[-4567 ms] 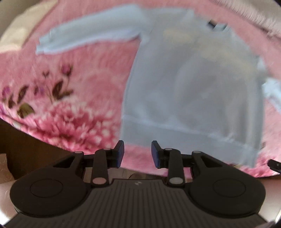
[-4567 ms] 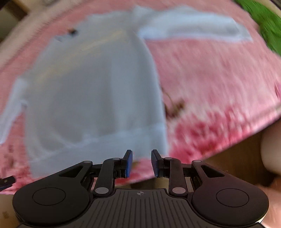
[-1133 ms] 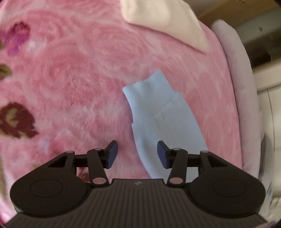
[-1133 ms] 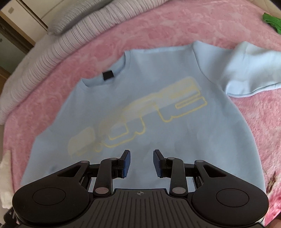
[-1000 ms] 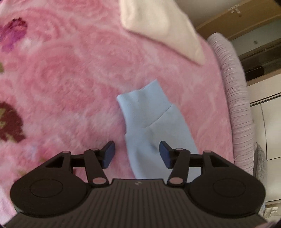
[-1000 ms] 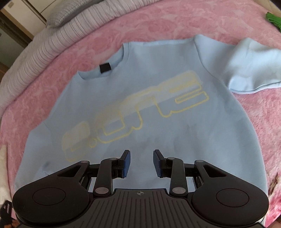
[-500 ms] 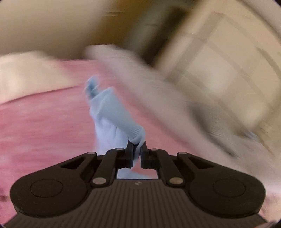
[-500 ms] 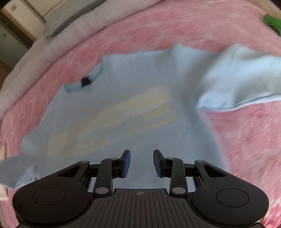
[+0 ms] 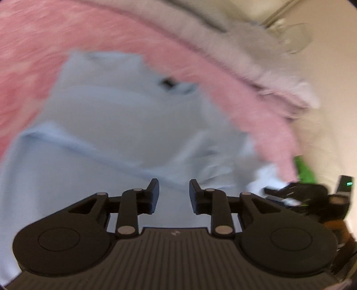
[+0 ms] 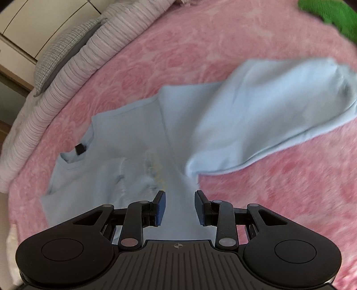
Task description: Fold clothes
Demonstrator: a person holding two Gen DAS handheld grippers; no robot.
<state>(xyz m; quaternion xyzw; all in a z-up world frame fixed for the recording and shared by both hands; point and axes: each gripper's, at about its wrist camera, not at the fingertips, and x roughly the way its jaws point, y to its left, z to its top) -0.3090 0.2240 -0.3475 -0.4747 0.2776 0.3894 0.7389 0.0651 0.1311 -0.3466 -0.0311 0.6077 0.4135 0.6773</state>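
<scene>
The light blue sweatshirt (image 10: pixel 138 142) lies on the pink blanket (image 10: pixel 223 44) of the bed, one sleeve (image 10: pixel 267 116) thrown out to the right toward a green cloth (image 10: pixel 330 13), with bare blanket all around and a striped grey pillow (image 10: pixel 73 58) along the far edge. The left gripper (image 9: pixel 173 191) tilts down over the blurred garment, its jaws opening with nothing between them. The right gripper (image 10: pixel 180 206) points down over the chest, its jaws parted and clear of the fabric.
</scene>
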